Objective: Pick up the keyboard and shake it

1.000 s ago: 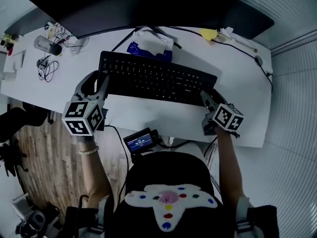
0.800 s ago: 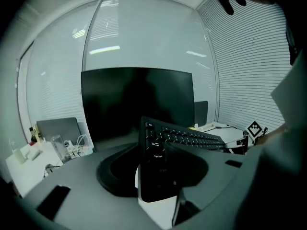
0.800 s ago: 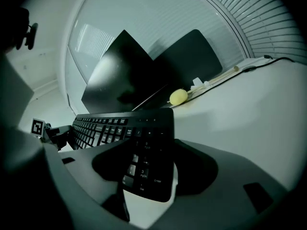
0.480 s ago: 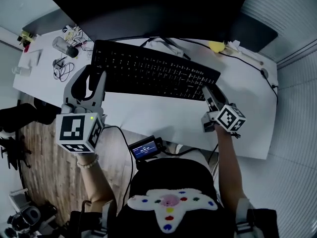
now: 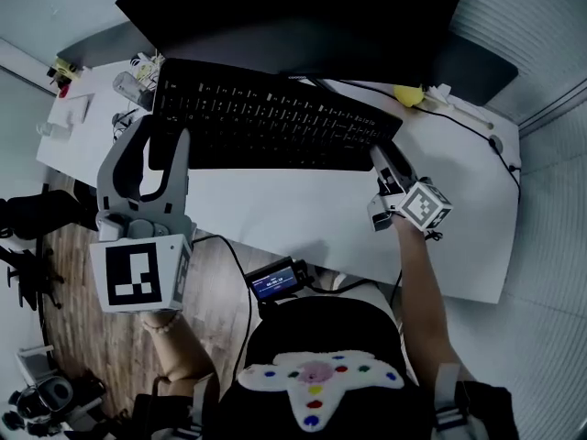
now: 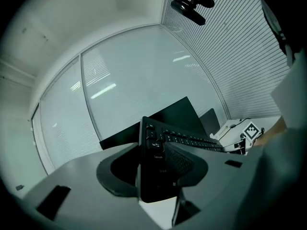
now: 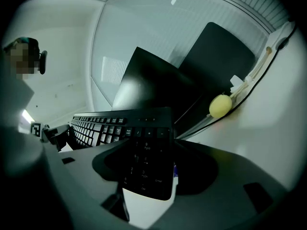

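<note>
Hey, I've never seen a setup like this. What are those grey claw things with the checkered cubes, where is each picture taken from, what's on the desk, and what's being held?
There is no robot here. A person holds a hand-operated two-jaw gripper in each hand, and the checkered cube is part of a gripper. The top-down picture comes from a camera on the person's head. The other two come from cameras riding on each gripper, looking along its jaws. The left gripper and the right gripper each clamp one end of a black keyboard, which appears lifted off the white desk. Behind it stands a dark monitor. On the desk are a yellow object and, at the left end, some small clutter.
</note>
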Demonstrator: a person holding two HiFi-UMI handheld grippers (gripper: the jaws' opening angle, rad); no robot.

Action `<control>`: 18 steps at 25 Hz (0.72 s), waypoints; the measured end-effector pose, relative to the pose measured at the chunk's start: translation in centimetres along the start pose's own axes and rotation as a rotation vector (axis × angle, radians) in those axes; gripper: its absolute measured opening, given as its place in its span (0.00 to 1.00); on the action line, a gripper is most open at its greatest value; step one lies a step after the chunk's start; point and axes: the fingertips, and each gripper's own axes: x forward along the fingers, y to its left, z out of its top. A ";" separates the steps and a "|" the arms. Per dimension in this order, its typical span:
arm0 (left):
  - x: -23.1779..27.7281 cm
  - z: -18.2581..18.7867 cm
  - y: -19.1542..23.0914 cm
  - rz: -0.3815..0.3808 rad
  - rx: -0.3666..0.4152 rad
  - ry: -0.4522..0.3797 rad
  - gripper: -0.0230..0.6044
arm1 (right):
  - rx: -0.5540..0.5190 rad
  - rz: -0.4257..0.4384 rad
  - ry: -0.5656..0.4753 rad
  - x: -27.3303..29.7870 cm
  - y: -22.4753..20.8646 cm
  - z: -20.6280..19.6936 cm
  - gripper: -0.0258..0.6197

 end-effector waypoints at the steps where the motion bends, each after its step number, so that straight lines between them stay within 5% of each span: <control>1: -0.2 0.4 -0.1 0.006 0.013 -0.005 0.32 | 0.004 0.015 -0.006 0.3 0.0 0.0 0.47; 18: -1.6 1.8 -1.0 0.078 0.077 0.000 0.32 | 0.025 0.133 -0.030 3.5 0.1 0.2 0.47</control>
